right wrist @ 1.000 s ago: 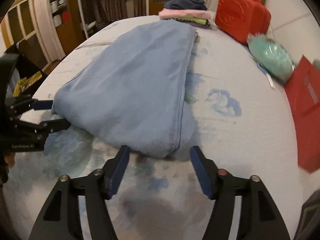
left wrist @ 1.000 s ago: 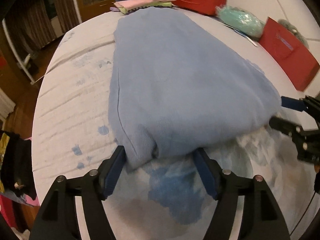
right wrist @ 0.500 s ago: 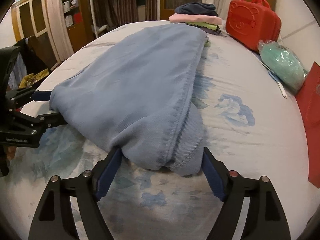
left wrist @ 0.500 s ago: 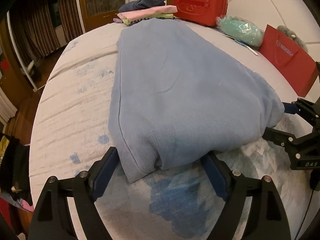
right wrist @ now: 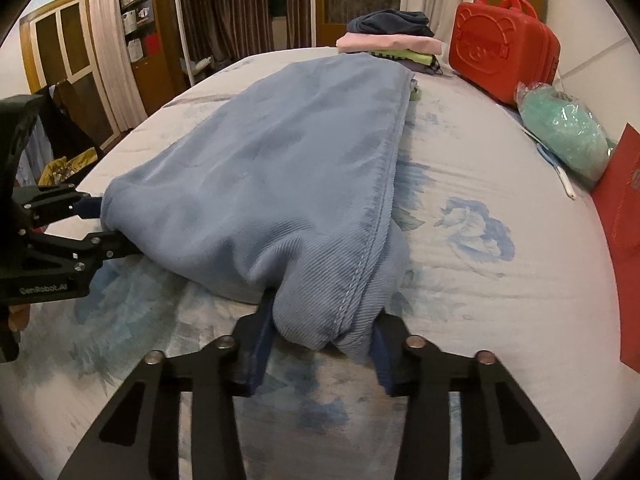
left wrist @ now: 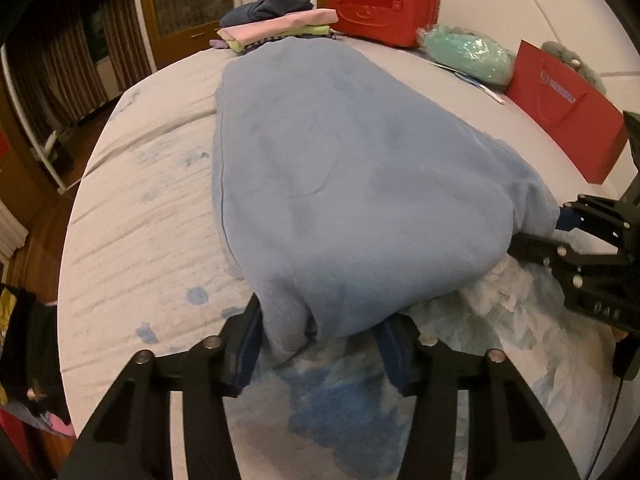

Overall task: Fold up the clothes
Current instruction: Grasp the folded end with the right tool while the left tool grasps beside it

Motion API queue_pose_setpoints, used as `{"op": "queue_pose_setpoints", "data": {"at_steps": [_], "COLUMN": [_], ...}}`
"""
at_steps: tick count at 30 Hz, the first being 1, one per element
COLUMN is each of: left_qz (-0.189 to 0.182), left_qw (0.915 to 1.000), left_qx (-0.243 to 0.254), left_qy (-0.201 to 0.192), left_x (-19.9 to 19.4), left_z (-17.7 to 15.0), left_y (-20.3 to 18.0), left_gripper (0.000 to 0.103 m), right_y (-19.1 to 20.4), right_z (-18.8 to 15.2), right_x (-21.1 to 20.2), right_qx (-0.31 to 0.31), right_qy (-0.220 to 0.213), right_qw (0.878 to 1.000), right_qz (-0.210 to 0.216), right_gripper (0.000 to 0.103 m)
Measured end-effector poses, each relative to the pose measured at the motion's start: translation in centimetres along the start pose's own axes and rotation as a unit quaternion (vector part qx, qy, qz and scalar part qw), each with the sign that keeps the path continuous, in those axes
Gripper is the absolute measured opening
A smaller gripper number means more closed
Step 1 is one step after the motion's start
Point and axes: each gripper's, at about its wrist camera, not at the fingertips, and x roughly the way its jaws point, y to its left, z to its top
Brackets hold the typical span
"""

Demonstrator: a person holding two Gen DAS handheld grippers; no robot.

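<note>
My left hand-held gripper [left wrist: 320, 344] and right hand-held gripper [right wrist: 320, 344] each straddle a near corner of the blue garment [left wrist: 340, 184], which lies lengthwise up the centre of the bed [left wrist: 132, 208]. Both sets of jaws are narrowing around bunched cloth, though I cannot tell if either has pinched firmly yet. To fold well, I judge I should grip every layer, lift both corners evenly, and carry them toward the far hem below the folded pile [left wrist: 276, 24] at upper centre.

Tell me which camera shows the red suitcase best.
The right wrist view: the red suitcase shows its handles, front and side, unobstructed. The left wrist view shows mainly its embossed front, with the handles cut off at the frame's top.
</note>
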Motion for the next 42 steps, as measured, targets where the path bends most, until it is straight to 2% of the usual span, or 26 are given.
{"op": "queue_pose_setpoints", "data": {"at_steps": [1,3,6,10,17,19,23,27,31,36,42], "left_qz": [0.001,-0.008,-0.025,-0.034,-0.091,-0.099,-0.112,-0.13,-0.141,-0.157,-0.169], "left_qw": [0.9999,0.9995,0.9993,0.9958,0.9879,0.9865,0.9859,0.9842,0.9838,0.9829,0.9817], "left_qx": [0.012,0.027,0.025,0.081,0.126,0.13,0.124,0.116,0.106,0.092,0.077], "left_qy": [0.005,0.013,0.008,-0.024,0.001,0.0,0.008,0.032,0.032,0.027,0.04], "left_x": [0.0,-0.1,-1.5,-5.4,-12.0,-12.7,-12.1,-10.3,-8.1,-4.6,2.7], "left_z": [0.2,0.6,0.9,0.9,-0.8,-1.0,0.4,3.5,7.4,13.5,22.5], "left_y": [0.0,0.2,1.3,2.0,4.9,5.4,6.2,7.6,8.8,10.9,13.7], "left_gripper": [0.007,0.006,0.006,0.006,0.006,0.006,0.006,0.006,0.006,0.006,0.006], "right_y": [0.0,0.0,0.4,1.4,6.0,7.2,8.2,7.4,6.4,3.8,-1.3], "right_z": [0.1,0.4,0.8,1.2,0.1,-0.4,0.2,2.2,5.0,10.9,18.3], "right_x": [0.0,0.0,-1.1,-3.9,-9.7,-10.8,-10.5,-9.5,-8.2,-6.0,-1.4], "right_qx": [0.004,0.018,0.031,0.048,0.057,0.066,0.076,0.092,0.094,0.097,0.108], "right_qy": [0.0,-0.001,-0.016,-0.043,-0.061,-0.058,-0.049,-0.051,-0.051,-0.059,-0.058], "right_qw": [1.0,1.0,0.999,0.997,0.995,0.994,0.995,0.994,0.994,0.993,0.992], "right_qz": [0.005,0.018,0.022,0.03,0.06,0.068,0.048,0.031,0.013,-0.017,-0.025], "right_gripper": [0.028,0.019,0.017,0.016,0.015,0.015,0.015,0.015,0.015,0.015,0.015]}}
